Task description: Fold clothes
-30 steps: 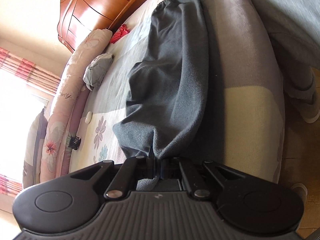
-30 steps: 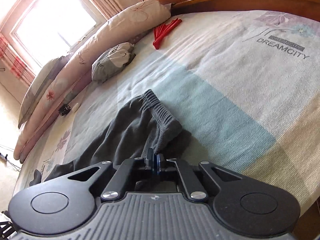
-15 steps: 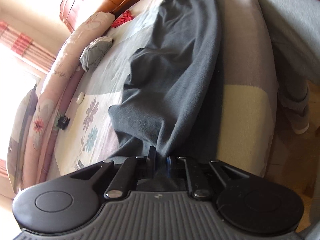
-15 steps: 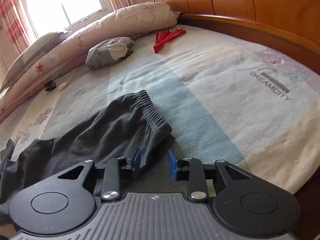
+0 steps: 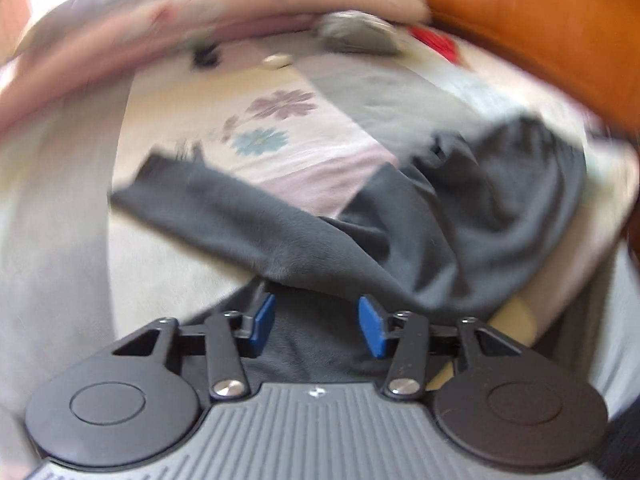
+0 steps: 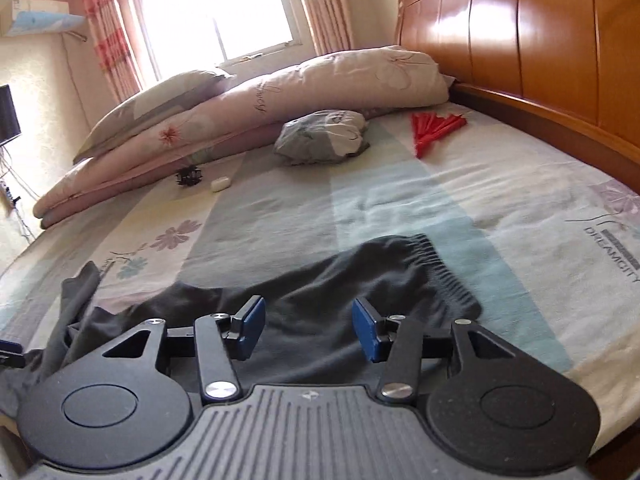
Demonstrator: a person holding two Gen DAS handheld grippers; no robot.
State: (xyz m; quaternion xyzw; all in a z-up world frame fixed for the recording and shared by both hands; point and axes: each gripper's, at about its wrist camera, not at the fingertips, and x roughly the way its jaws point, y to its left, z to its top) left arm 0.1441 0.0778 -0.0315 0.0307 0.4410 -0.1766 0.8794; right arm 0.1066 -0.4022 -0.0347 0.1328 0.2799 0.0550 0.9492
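One dark grey trousers (image 6: 360,280), rumpled, elastic-waisted

I am in a bedroom of a home. In front of me spreads a wide bed (image 6: 400,200) under a striped, flowered sheet, and a glossy wooden headboard (image 6: 540,40) rises along its right side. A rolled floral quilt (image 6: 248,116) and a pillow (image 6: 160,98) lie stacked along the far edge, below a bright window (image 6: 212,12) hung with pink checked curtains (image 6: 104,28). A wall air conditioner (image 6: 40,20) sits high on the left, with the dark edge of a screen (image 6: 8,114) beneath it. Small personal odds lie on the sheet: a red folding fan (image 6: 436,130) and a hair clip (image 6: 189,176).
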